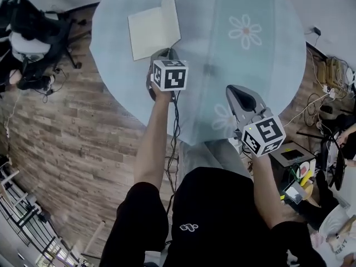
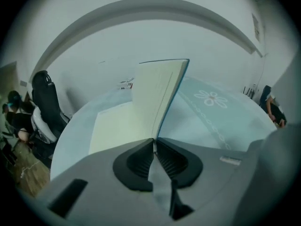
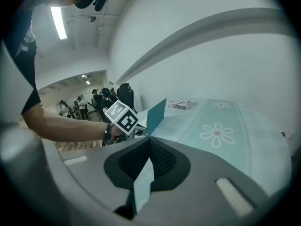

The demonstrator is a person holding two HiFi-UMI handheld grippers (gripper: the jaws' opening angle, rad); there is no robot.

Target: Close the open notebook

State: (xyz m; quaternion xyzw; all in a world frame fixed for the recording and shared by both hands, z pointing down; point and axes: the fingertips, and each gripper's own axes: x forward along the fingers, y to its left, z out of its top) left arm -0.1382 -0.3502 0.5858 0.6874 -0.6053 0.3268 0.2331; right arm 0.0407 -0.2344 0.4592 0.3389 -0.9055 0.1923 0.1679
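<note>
A notebook (image 1: pixel 146 33) lies open on the far left of the round, pale blue daisy-print table (image 1: pixel 272 65). Its left page lies flat, while its right cover (image 2: pixel 160 95) stands nearly upright, cream inside and blue outside (image 3: pixel 156 114). My left gripper (image 1: pixel 164 51) is at the notebook's near edge, its jaws shut on the bottom of that raised cover (image 2: pixel 154 142). My right gripper (image 1: pixel 233 88) hovers over the table's near right edge with its jaws shut (image 3: pixel 149 139) and nothing between them.
A small printed box (image 3: pixel 183 104) lies at the table's far side. A black office chair (image 1: pixel 33 29) stands to the left on the wood floor. Cables and a power strip (image 1: pixel 334 71) lie to the right, where people sit.
</note>
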